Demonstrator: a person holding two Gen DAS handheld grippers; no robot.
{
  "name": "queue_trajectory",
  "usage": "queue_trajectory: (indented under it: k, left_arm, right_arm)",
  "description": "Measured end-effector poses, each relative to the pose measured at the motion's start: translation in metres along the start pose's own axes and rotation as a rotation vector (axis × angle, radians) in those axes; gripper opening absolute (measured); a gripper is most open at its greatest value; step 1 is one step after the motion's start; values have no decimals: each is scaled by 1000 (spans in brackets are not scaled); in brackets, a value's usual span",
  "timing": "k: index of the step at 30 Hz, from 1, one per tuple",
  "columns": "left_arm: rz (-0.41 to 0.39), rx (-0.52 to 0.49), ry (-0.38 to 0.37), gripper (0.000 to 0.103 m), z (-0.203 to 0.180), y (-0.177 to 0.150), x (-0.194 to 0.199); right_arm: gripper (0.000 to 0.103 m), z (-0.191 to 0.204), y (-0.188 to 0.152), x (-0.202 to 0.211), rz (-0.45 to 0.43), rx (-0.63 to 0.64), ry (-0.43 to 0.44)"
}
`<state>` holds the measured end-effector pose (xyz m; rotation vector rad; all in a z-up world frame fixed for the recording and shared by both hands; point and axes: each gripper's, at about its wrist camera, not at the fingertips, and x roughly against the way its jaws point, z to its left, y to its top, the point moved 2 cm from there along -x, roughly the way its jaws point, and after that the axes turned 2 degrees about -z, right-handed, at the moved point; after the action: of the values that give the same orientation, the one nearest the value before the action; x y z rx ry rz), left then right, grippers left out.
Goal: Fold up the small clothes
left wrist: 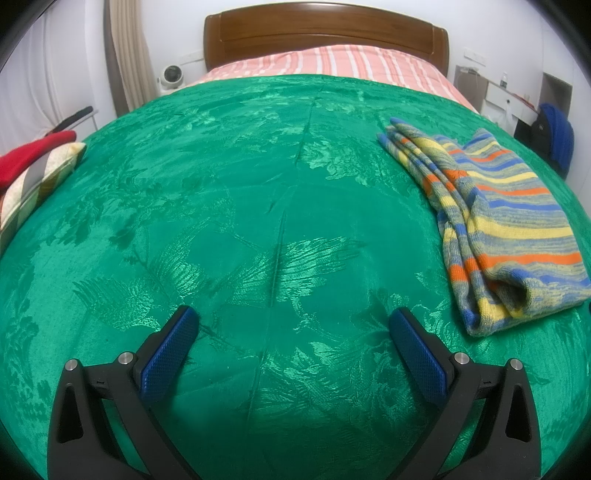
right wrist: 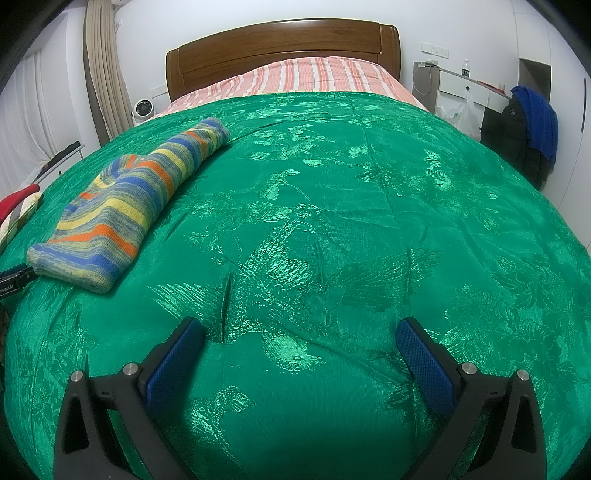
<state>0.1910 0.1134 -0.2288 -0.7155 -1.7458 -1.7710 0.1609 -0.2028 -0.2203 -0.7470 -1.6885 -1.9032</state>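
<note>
**Both grippers wide apart over the bed, striped knit already folded**

So the left gripper (left wrist: 293,319) is hanging above the green bedspread (left wrist: 221,221) with its blue-padded fingers (left wrist: 168,354) spread wide and nothing between them. Same story with the right gripper (right wrist: 299,328): fingers (right wrist: 424,363) apart, just bare green satin between them, not touching any clothing.

The task item is a striped knit garment (left wrist: 509,229), banded in blue, yellow, orange and grey. It lies folded into a long bundle on the bedspread, between the two grippers: in the left wrist view it sits off to the right, in the right wrist view it's off to the left (right wrist: 122,206). It's near neither pair of fingers. I honestly can't tell whether it's a small sweater or something else; a sleeve-like tube runs along one side toward the headboard.

Other stuff: the green bedspread has a shiny woven bird and leaf pattern with a few creases, including a long one running down the middle. Beyond it there's a pink striped sheet (left wrist: 325,64) and the wooden headboard (left wrist: 325,29). A red item (left wrist: 26,155) on a checked cushion (left wrist: 33,184) sits at the left edge of the bed. A small white fan (right wrist: 142,109) stands by the curtain, and a blue garment (right wrist: 537,118) hangs over a dark jacket on the right.
</note>
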Motion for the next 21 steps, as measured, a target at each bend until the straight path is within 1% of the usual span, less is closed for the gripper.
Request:
queue_trajectory:
  k: [3,5,6,7,8,9,10,12,13,14,16,18,19,20,21]
  left_arm:
    - [6,-2,5,103,0,1,0]
    - [42,-3,3,103,0,4,3]
    - [78,-4,-15,102,0,7,6]
    - [103,7,-53,102,1,11,10]
    - [114,34,-135,102,1,17,17]
    - [105,67,-224,102,-1,25,23]
    - [93,94,-315,102,-5,37,29]
    - [83,84,-400,103,-21,60,26]
    - [93,51,-426,103,-35,73,16]
    - [120,25,-444,103,-48,83,2]
    - [180,16,-443,102,-63,96,-25]
    - [257,28,-450,102,-76,106,-56]
    - [283,34,-439,102,-78,109,-67]
    - [294,37,-411,101,-79,112,-77]
    - [291,38,-397,98,-80,115,-80]
  right_arm:
    - [103,0,0,0,1,0,-1]
    - [103,0,1,0,12,2,-5]
    - [103,0,2,0,21,2,-7]
    - [103,-1,3,0,38,1,-5]
    - [103,-2,6,0,71,-2,-1]
    - [103,-2,11,3,111,-9,2]
    - [103,-3,17,7,127,-28,17]
    - [103,-1,38,18,75,-109,132]
    - [103,6,54,17,57,-138,198]
    - [103,15,67,11,62,-148,250]
    - [101,33,91,-10,83,-168,355]
    - [93,53,115,-40,110,-181,442]
    - [91,62,123,-57,144,-184,470]
    - [88,71,130,-76,185,-184,478]
    - [83,77,133,-90,211,-180,467]
